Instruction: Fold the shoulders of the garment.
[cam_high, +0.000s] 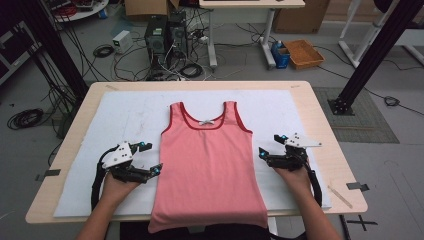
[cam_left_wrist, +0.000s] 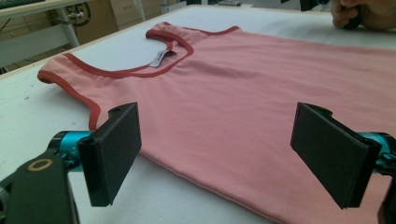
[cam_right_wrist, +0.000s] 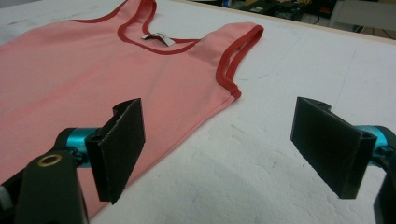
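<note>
A wooden table (cam_high: 320, 115) carries a white mat (cam_high: 130, 115), and on it I see the pink tank top (cam_high: 207, 160) lying flat, neckline away from me, hem hanging over the near edge. My left gripper (cam_high: 151, 159) rests just beside its left side seam, jaws spread wide, nothing between them. My right gripper (cam_high: 271, 146) sits beside the right seam, likewise released and empty.
</note>
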